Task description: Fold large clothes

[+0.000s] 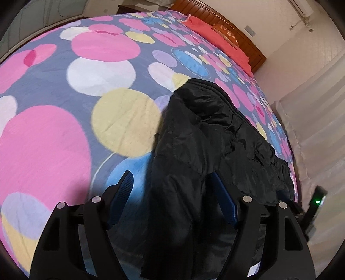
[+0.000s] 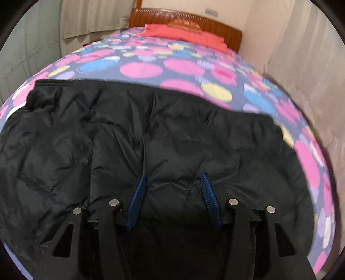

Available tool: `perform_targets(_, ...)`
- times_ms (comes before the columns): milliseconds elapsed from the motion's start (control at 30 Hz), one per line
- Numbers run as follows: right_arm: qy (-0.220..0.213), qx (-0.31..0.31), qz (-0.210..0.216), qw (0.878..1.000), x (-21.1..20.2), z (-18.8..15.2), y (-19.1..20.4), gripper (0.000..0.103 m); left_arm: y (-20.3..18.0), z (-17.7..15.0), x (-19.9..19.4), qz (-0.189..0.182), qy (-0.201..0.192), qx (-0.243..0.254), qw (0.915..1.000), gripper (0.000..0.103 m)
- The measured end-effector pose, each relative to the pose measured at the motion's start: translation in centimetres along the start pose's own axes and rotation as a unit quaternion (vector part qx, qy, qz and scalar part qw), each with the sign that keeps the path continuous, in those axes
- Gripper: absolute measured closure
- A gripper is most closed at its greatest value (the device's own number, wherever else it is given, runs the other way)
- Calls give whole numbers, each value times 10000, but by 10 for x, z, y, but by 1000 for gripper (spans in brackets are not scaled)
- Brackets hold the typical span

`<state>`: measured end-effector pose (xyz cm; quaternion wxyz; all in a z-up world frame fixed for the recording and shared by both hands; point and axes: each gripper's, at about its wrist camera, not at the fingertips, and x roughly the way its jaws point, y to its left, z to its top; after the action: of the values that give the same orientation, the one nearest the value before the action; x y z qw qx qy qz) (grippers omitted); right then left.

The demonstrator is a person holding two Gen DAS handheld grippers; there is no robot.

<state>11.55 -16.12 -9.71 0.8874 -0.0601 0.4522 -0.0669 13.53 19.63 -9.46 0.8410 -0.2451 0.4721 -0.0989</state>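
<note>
On the bed: a black padded jacket is lying spread across a bedspread printed with pink, yellow, blue and white circles.
Jacket in the left view: its dark bulk is running from the lower middle toward the right edge of the bedspread, one end rising in a rounded hump.
Left gripper: its blue pads are standing wide apart; a fold of the jacket is hanging between them, lying against the right pad, while the left pad is sitting clear over the bedspread, so nothing is being pinched.
Right gripper: it is pointing down at the middle of the jacket, jaws about half spread, a puff of fabric bulging between the pads; whether they are pressing it I cannot tell.
Far end: a red pillow is resting against a wooden headboard.
Sides: pale curtains are hanging beside the bed.
</note>
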Motion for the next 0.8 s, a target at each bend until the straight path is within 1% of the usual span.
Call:
perform_targets(33,6,34,12,10000,2,-1,0,50,-1,3,4,-50,50,22,10000,24)
perform_targets(233,5,97,55,9999,7,-7,2,50,-5,11,32,-297,453,92,9985,24)
perform_targets(333,-16,131,89,9999,8,-8,1,50,-1,12,48,-471,732,-7,9962,23)
perform_targets(467,-54,160,125,9998,10,-7,-1,50,4,17,57,-688,806,-21,9944,20)
perform_targets(567,-95,170,135,9997,11,-9,-2,50,0,18,64,-861,941,43,9918,21)
perform_targets(700,-126,198,167,9996,11,-11,-3,50,-6,15,73,-1279,1240,-77,9840,23)
perform_targets(733,-126,198,170,9996,11,-11,-3,50,-7,14,75,-1304,1309,-49,9828,23)
perform_targets(800,-129,199,166,9996,11,-11,-3,50,-11,13,76,-1189,1330,129,9839,24)
